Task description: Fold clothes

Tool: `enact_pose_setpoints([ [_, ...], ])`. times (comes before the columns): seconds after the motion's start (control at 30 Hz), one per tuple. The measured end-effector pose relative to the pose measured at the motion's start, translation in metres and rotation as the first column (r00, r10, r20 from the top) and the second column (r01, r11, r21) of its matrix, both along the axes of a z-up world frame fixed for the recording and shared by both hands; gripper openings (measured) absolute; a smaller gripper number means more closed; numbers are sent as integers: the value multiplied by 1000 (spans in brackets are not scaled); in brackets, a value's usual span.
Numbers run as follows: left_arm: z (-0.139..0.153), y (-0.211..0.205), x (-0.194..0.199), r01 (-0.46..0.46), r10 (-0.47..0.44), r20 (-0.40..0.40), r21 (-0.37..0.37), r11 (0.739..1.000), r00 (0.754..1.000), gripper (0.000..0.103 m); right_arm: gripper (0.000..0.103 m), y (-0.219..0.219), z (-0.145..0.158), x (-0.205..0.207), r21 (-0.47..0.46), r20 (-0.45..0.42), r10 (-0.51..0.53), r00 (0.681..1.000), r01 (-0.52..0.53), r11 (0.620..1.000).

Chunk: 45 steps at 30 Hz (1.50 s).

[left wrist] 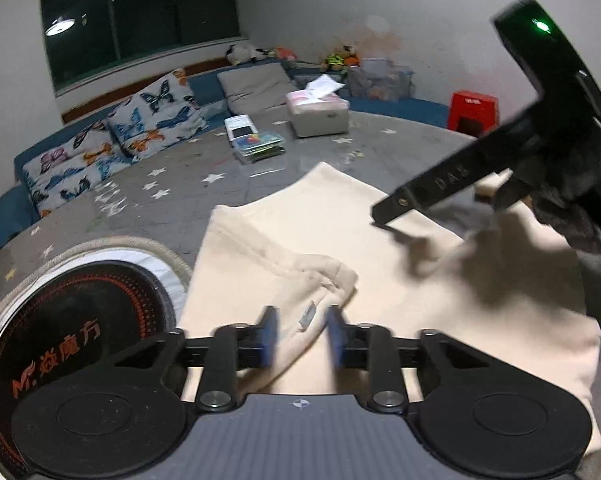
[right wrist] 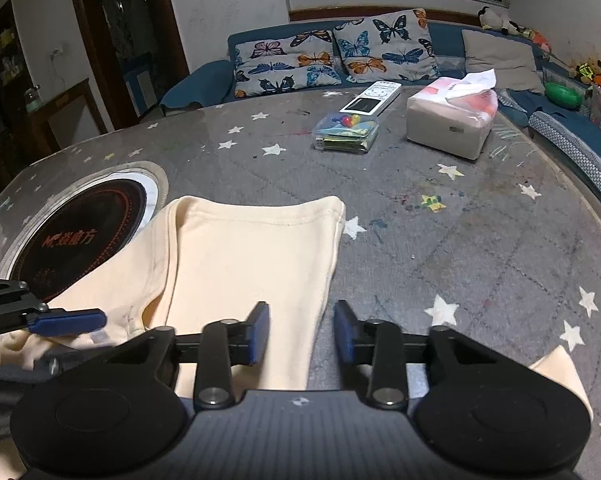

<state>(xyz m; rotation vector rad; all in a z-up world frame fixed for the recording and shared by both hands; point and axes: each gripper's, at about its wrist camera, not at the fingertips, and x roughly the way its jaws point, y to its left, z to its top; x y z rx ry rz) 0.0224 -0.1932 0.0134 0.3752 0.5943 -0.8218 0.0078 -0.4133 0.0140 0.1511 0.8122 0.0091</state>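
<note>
A cream garment (left wrist: 300,240) lies partly folded on the grey star-patterned table cover (right wrist: 460,240). My left gripper (left wrist: 303,334) is open, its blue pads either side of a raised fold that carries a small label (left wrist: 307,314). In the right wrist view one of its blue pads (right wrist: 66,322) hovers over the garment's (right wrist: 252,256) near left part. My right gripper (right wrist: 301,332) is open just above the garment's right edge, with nothing held. From the left wrist view its black finger (left wrist: 432,184) hangs blurred over the cloth's far right side.
A round black induction hob (right wrist: 84,232) is set into the table left of the garment. Farther back sit a tissue box (right wrist: 448,120), a clear plastic box (right wrist: 346,130) and a remote (right wrist: 372,98). A blue sofa with butterfly cushions (right wrist: 332,60) lines the wall.
</note>
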Motion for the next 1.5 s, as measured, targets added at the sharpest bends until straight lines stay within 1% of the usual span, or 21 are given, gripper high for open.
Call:
enact_pose_setpoints([
  [0.03, 2, 2, 3, -13, 12, -7, -10, 1000, 1000, 8, 20, 1, 0, 1, -2, -2, 3, 1000, -3, 1000],
  [0.13, 9, 11, 14, -73, 73, 7, -43, 996, 997, 6, 12, 3, 2, 8, -10, 0, 7, 1000, -7, 1000],
  [0.23, 18, 26, 33, -166, 167, 4, -85, 982, 986, 5, 8, 7, 5, 16, -20, 12, 8, 1000, -8, 1000],
  [0.4, 27, 55, 78, -333, 334, -16, -115, 936, 942, 5, 8, 18, 10, 36, -38, 36, 24, 999, -23, 999],
  [0.57, 19, 82, 122, -460, 455, -72, -101, 882, 888, 5, 8, 31, 5, 61, -79, 42, 39, 998, -35, 996],
  [0.73, 6, 98, 143, -526, 519, -94, -71, 848, 849, 5, 7, 33, -3, 82, -90, 34, 23, 999, -20, 996],
  [0.9, -2, 105, 154, -563, 554, -128, -51, 825, 823, 6, 10, 34, -5, 95, -105, 29, 32, 999, -28, 994],
  [0.93, -2, 106, 154, -565, 556, -131, -49, 823, 821, 9, 13, 35, -3, 96, -106, 27, 35, 999, -32, 994],
  [1.0, 0, 109, 151, -564, 554, -134, -47, 824, 821, 10, 14, 41, 1, 88, -112, 27, 74, 997, -71, 991],
  [1.07, 4, 111, 147, -566, 557, -133, -45, 823, 820, 10, 17, 49, 5, 77, -115, 25, 125, 992, -121, 986],
  [1.13, 9, 116, 140, -569, 559, -136, -47, 821, 818, 11, 26, 57, 8, 66, -118, 23, 175, 984, -171, 978],
  [1.2, 16, 124, 129, -571, 559, -145, -64, 818, 817, 13, 29, 65, 12, 54, -120, 21, 224, 974, -220, 968],
  [1.27, 22, 133, 113, -576, 562, -143, -75, 814, 814, 21, 34, 73, 15, 43, -123, 18, 273, 962, -269, 955],
  [1.33, 28, 142, 95, -581, 568, -135, -82, 810, 812, 36, 40, 83, 16, 30, -122, 14, 316, 949, -312, 942],
  [1.43, 33, 161, 63, -594, 584, -112, -87, 800, 804, 44, 43, 96, 14, 10, -111, 2, 376, 926, -374, 921],
  [1.5, 34, 175, 42, -611, 604, -98, -85, 787, 791, 46, 44, 105, 11, -4, -116, -6, 407, 913, -405, 907],
])
